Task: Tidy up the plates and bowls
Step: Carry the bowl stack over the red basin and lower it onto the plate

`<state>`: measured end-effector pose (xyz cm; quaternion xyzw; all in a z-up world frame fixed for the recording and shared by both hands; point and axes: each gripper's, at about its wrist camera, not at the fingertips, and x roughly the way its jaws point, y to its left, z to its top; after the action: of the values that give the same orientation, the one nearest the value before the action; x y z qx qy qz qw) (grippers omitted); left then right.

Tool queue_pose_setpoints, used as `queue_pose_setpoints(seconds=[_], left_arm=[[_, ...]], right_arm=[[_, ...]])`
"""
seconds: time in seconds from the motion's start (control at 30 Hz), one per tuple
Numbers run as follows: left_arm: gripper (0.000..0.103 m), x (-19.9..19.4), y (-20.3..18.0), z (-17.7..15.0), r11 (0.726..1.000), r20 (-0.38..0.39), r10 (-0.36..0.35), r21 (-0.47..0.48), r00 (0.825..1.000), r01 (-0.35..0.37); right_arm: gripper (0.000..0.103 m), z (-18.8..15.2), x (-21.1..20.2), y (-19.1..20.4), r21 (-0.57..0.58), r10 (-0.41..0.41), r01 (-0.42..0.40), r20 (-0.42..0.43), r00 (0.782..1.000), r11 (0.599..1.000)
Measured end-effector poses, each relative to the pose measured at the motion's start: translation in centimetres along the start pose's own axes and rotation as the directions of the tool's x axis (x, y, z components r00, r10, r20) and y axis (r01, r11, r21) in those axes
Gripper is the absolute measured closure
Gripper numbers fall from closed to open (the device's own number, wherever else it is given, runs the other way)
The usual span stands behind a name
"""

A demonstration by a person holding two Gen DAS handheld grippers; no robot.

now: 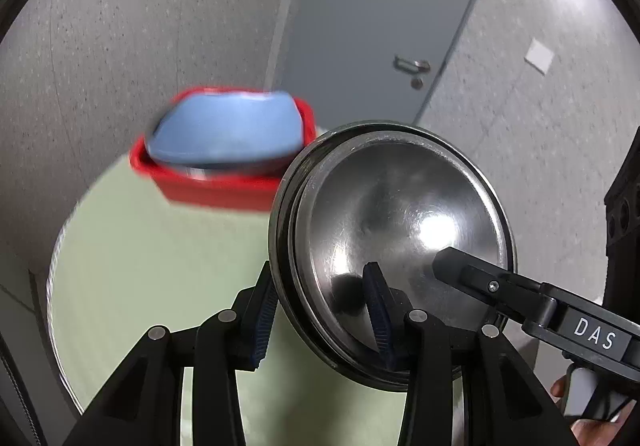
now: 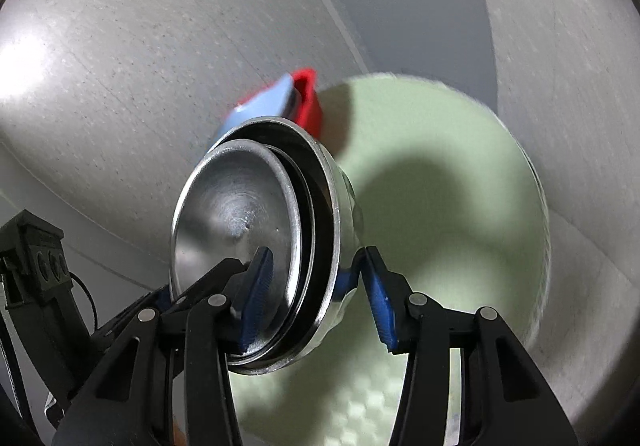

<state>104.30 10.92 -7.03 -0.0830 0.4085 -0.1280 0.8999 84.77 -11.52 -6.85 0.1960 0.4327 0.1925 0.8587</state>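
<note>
A stack of nested steel bowls (image 1: 400, 230) is held tilted on edge above a round pale green table (image 1: 160, 266). My left gripper (image 1: 320, 310) is shut on the stack's rim, one finger inside, one outside. My right gripper (image 2: 320, 298) straddles the same stack (image 2: 256, 230); one finger is inside the bowl, the other stands a little off the outer wall. A red bin (image 1: 224, 190) at the table's far edge holds a blue plate (image 1: 228, 130) leaning over something metal; the bin also shows in the right wrist view (image 2: 308, 102).
Grey speckled walls and a grey door (image 1: 380, 26) with a handle stand behind the table. The table's edge (image 2: 540, 214) curves close to the wall.
</note>
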Motion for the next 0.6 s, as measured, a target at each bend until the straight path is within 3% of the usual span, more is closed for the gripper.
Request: queue_pose_setpoints(seconds=[0.3,0.6], left_arm=[[0.065,1.8,6.9,8.5,0.999,0.047,0.007,-0.04,0.999,-0.005],[0.067,7.5,12.0,14.7,0.997,0.006,0.05,-0.063,0.999,-0.05]], right_arm=[[0.056,8.0,4.9,6.7,-0.062,0.021,-0.018,0.036,0.999,0.998],[0.056,13.1,13.6,10.2,-0.101,-0.018,0.013,-0.044,0.999,0.995]])
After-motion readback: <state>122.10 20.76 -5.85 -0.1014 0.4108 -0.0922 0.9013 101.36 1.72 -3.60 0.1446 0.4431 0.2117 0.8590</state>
